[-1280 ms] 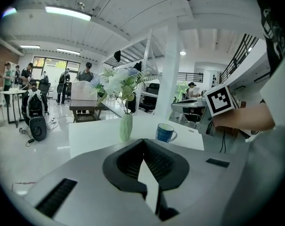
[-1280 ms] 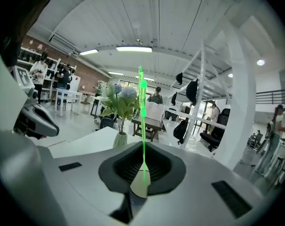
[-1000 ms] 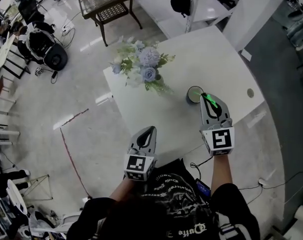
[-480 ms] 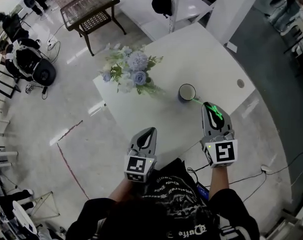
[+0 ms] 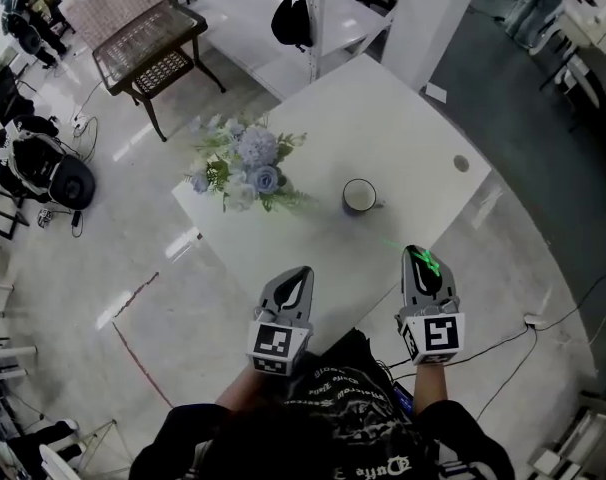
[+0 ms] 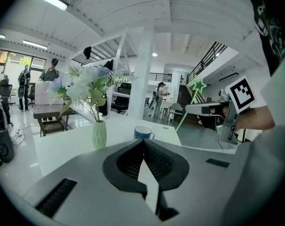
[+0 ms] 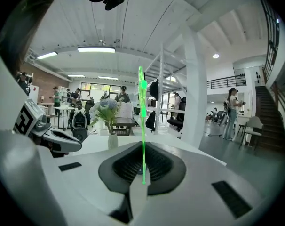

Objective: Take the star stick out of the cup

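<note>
A dark blue cup (image 5: 360,197) with a white inside stands on the white table (image 5: 403,128), with nothing in it. My right gripper (image 5: 420,259) hovers near the table's front edge, well back from the cup, shut on the thin green star stick (image 5: 424,262). In the right gripper view the stick (image 7: 142,126) rises upright from between the jaws. The left gripper view shows its star (image 6: 197,85) held high to the right of the cup (image 6: 143,133). My left gripper (image 5: 299,274) is shut and holds nothing, at the front edge left of the cup.
A pale green vase of blue and white flowers (image 5: 245,168) stands on the table left of the cup. A wicker bench (image 5: 143,43) and white shelving (image 5: 318,13) lie beyond the table. Cables run across the floor at the right.
My right gripper has drawn back from the cup toward the person, carrying the star stick out and clear of it. The left gripper has kept its place.
</note>
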`<state>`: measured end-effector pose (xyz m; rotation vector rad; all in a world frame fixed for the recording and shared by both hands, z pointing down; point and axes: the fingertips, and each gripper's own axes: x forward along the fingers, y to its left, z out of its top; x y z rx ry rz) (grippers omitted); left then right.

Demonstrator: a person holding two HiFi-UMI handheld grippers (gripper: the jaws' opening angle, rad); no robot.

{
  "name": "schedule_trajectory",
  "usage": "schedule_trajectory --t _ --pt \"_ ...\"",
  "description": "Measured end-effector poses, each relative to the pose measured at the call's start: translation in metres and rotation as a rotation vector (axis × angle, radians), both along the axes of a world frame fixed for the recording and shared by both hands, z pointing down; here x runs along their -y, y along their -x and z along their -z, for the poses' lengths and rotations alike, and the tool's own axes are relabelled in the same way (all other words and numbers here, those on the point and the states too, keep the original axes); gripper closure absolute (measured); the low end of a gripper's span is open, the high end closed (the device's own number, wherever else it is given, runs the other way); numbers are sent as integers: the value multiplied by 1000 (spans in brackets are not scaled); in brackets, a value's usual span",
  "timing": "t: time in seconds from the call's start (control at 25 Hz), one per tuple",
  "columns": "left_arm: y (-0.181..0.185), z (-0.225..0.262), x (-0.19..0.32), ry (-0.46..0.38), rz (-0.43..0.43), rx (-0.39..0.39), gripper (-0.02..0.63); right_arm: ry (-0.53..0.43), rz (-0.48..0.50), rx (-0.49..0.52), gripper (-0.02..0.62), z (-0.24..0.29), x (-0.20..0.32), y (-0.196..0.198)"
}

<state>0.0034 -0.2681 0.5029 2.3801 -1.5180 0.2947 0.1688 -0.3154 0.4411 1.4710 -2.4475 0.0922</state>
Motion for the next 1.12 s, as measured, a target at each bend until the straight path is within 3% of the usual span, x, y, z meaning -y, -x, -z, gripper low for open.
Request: schedule_trajectory --t 0.4,0.8,1.12 --pt "0 18 14 -44 -62 -25 586 58 -138 11 575 -29 -37 -2" --pt "-3 30 3 -74 -120 -26 586 89 -170 -65 575 -48 -63 3" --pt "10 27 -6 -80 -98 -19 586 69 -179 -49 577 -48 -64 11"
